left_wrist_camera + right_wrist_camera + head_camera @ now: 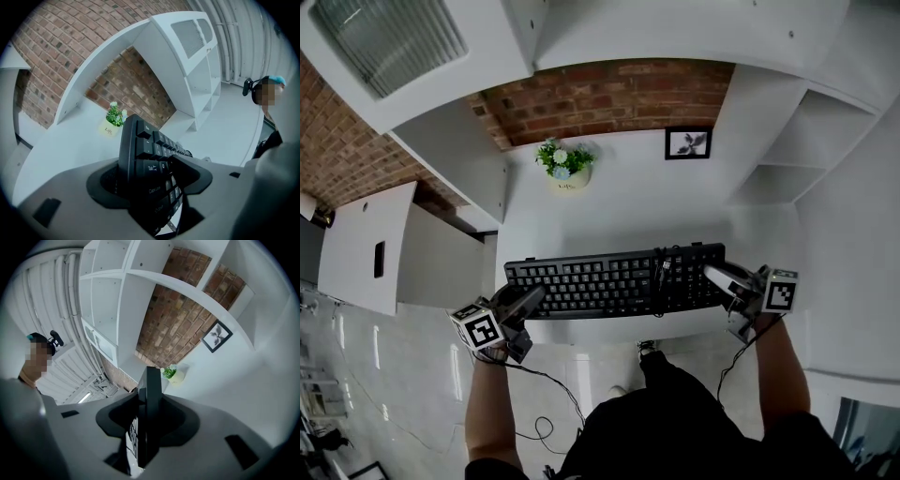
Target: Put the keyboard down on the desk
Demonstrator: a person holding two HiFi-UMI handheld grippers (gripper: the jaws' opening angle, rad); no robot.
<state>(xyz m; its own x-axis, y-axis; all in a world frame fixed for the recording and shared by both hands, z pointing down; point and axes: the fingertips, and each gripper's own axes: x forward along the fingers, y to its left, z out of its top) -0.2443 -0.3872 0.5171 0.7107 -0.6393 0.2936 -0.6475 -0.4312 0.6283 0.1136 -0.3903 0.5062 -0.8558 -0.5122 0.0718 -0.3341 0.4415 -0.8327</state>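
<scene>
White desk [623, 192] seen from above. A black keyboard [609, 281] spans its front edge, keys up. Both forearms [490, 403] reach forward, angled inward. The left gripper [530, 298] and right gripper [719, 277] each clamp one keyboard end. Keys read Tab and Caps Lock. A plant pot [108, 130] reads Life.

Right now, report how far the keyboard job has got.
Done: the keyboard is over the front edge of the desk. In hand: the left gripper and right gripper clamp its two ends. Left: I cannot tell whether it rests on the desk yet; set it down flat and let go.
</scene>
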